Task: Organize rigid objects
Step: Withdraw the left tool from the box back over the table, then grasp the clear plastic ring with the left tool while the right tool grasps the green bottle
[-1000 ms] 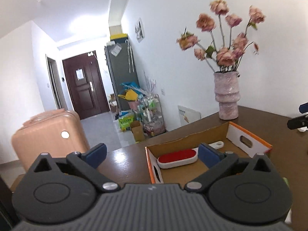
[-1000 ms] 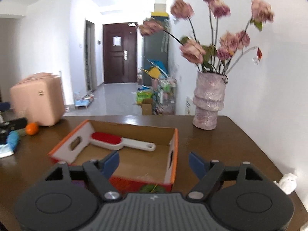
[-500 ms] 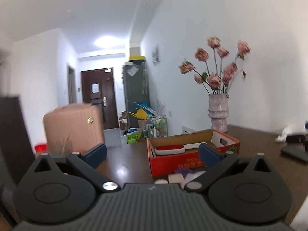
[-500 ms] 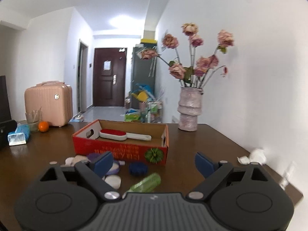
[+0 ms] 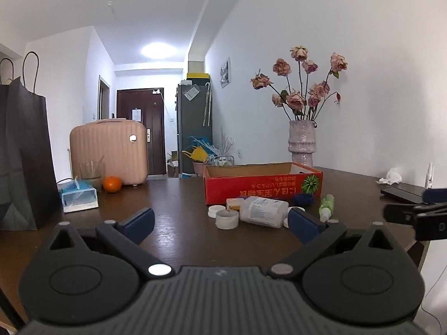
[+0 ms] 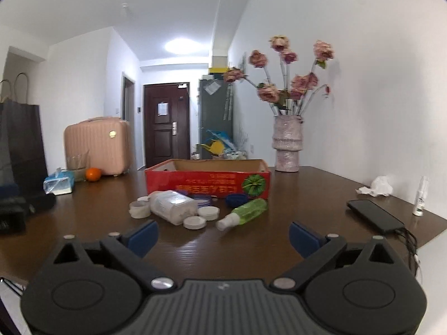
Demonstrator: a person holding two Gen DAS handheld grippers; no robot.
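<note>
Red box behind scattered bottles, lids; left gripper, right gripper both wide, empty.

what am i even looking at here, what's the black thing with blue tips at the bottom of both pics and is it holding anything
Those are two handheld grippers, one in each of a person's hands, each with a fisheye camera looking forward along its fingers. One picture comes from the left gripper, the other from the right gripper. Both are open and hold nothing.

In front of them is a brown table with a red cardboard box. Before the box lie loose items to tidy: a white bottle on its side, a green spray bottle on its side, and several round lids. Further off are a vase of roses, an orange, a tissue pack, a phone and a pink suitcase.
</note>
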